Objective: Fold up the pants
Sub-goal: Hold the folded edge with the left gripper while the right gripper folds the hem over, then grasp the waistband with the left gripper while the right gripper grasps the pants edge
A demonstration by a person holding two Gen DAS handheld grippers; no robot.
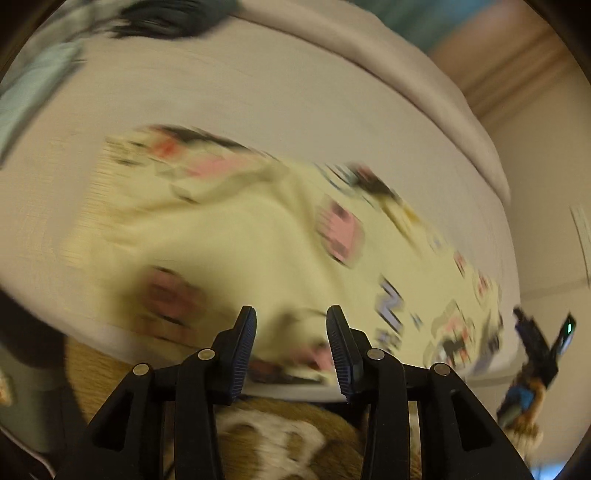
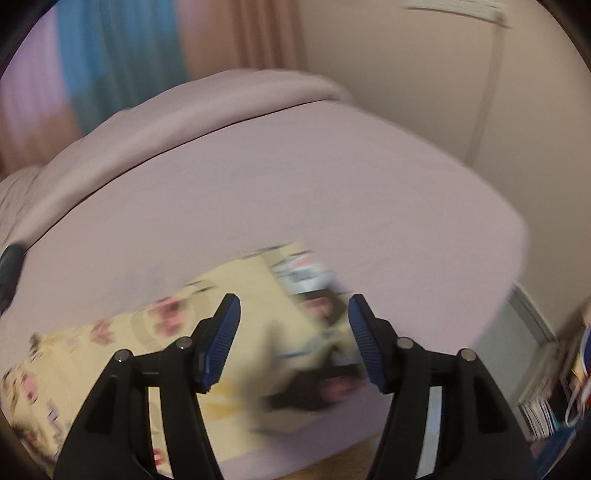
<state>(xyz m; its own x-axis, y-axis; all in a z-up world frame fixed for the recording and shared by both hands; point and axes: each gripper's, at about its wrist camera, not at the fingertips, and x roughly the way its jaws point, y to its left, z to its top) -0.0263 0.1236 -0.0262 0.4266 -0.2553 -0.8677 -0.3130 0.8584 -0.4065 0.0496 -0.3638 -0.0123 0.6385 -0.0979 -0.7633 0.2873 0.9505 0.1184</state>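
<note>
Two wrist fisheyes angled down, close above the bed (image 2: 332, 184) (shared: printed yellow pants (image 1: 240, 240)).

Left gripper (image 1: 291, 343) angled downward, jaws parted and empty, right gripper (image 2: 293, 338) likewise, spread wider, nothing held

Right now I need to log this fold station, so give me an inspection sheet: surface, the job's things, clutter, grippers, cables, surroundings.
Surface: bed with a plain pale sheet; frames blurred.
Job's things: yellow printed pants lying spread on the bed, held by neither gripper.
Clutter: dark garment and light teal cloth at the bed's far side; brown-and-white furry thing below the bed's near edge, unclear what.
Grippers: left gripper open, nothing between the fingers; right gripper open, empty, above the pants.
Cables: nothing seen.
Surroundings: curtains behind the bed, cream wall, stacked books or magazines on the floor.
</note>
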